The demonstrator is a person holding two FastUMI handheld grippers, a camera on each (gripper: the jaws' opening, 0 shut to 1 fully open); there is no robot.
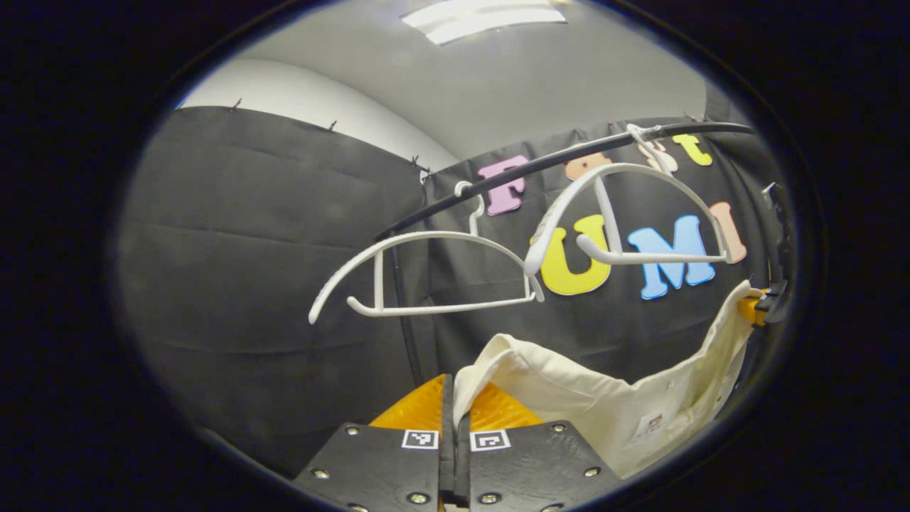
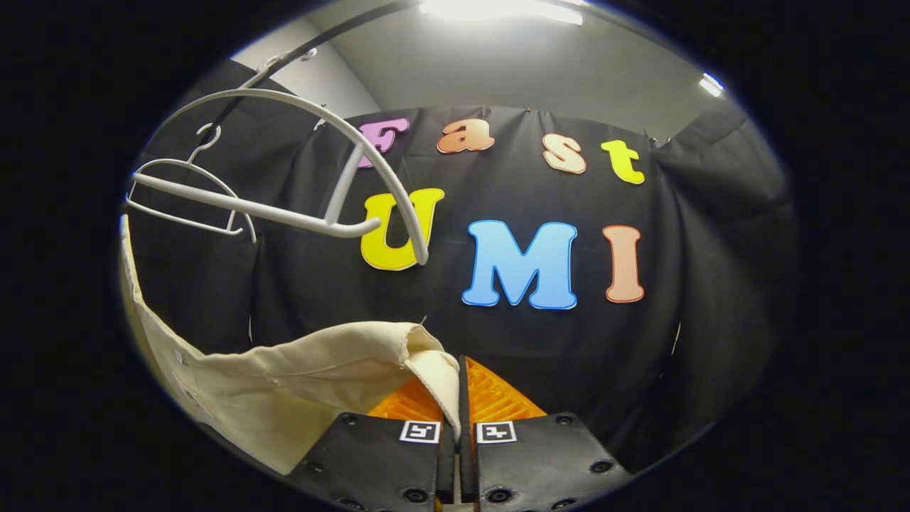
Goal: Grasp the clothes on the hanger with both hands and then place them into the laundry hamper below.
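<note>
In the left gripper view we see the left hand-held gripper (image 1: 455,419) at the bottom centre of the frame, its two fingers closed together and pinching one edge of a cream cloth garment (image 1: 625,405). From that pinch the garment runs to the right and rises toward the right edge of the frame, where its far corner meets the other gripper (image 1: 761,307), small and partly cut off there. Above the garment, two bare white hangers hang from a dark rail (image 1: 569,160): one hanger (image 1: 426,274) at centre left, the second hanger (image 1: 633,213) at upper right, closer to the camera and tilted. In the right gripper view the right hand-held gripper (image 2: 462,419) sits at the bottom centre, fingers likewise closed, with the garment's hemmed corner (image 2: 426,363) clamped between them. The cloth (image 2: 284,384) sags to the left in a shallow curve and climbs along the left edge of the frame. The near hanger (image 2: 306,171) fills the upper left; the far hanger (image 2: 185,195) is smaller, behind it. The garment is off both hangers, stretched between the two grippers below the rail. We cannot see a hamper from here.
</note>
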